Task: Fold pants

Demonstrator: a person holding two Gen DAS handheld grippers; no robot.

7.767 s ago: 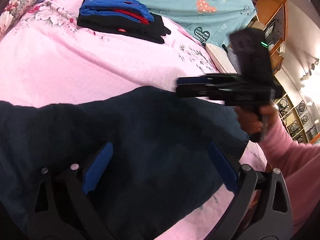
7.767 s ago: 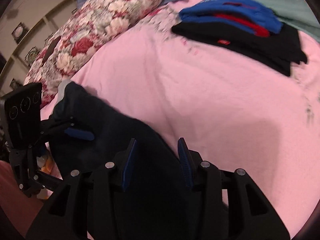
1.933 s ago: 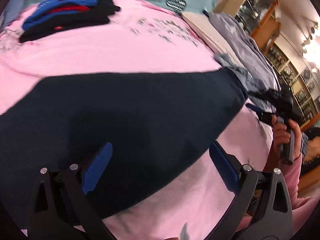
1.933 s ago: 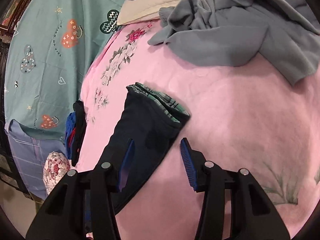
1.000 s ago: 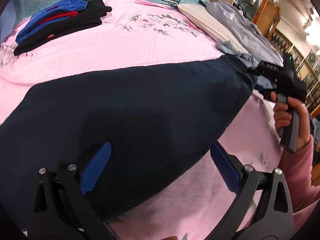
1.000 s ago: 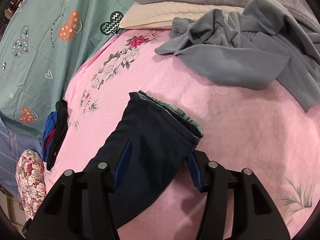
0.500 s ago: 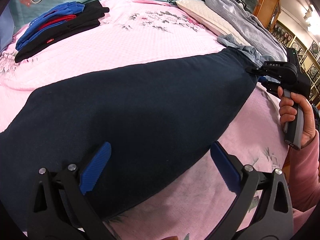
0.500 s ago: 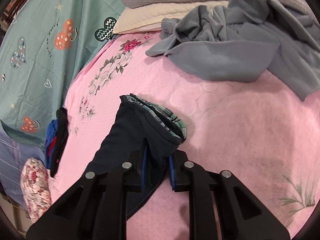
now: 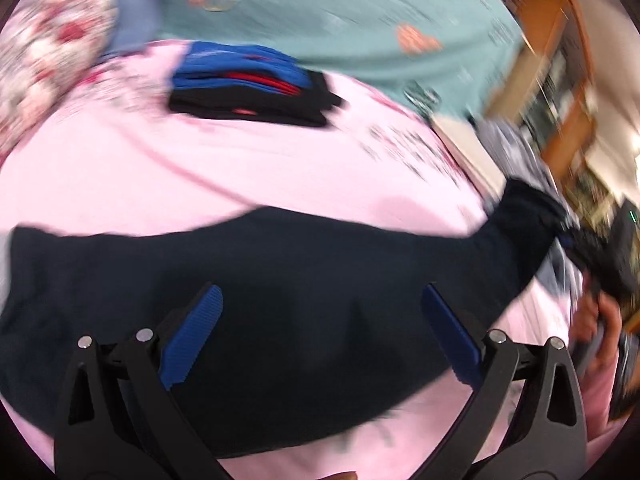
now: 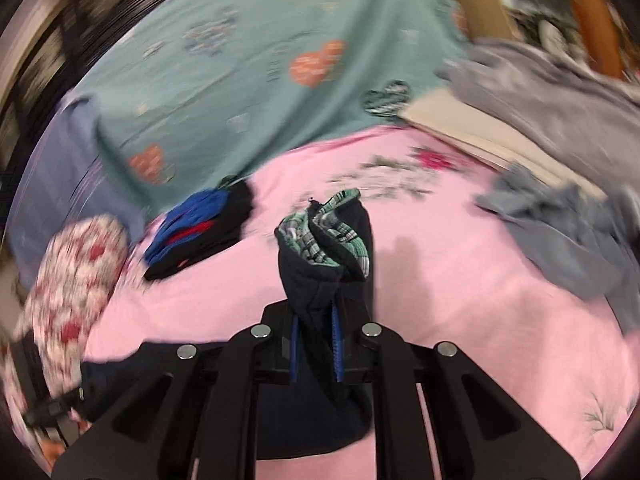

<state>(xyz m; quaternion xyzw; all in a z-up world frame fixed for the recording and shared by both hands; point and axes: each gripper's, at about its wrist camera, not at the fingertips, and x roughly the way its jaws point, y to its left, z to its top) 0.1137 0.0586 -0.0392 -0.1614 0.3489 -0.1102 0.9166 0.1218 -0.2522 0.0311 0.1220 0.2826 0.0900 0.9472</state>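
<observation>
Bunching pants sit clamped in right gripper.

Pink bedspread carries dark pants, folded clothes stack, grey garments, floral pillow.

A pink bedspread with flower prints covers the bed. On it lies a folded stack of blue, red and black clothes, near a floral pillow. A teal sheet with hearts lies behind. Rumpled grey garments sit beside a cream cushion; wooden shelving stands beyond.
</observation>
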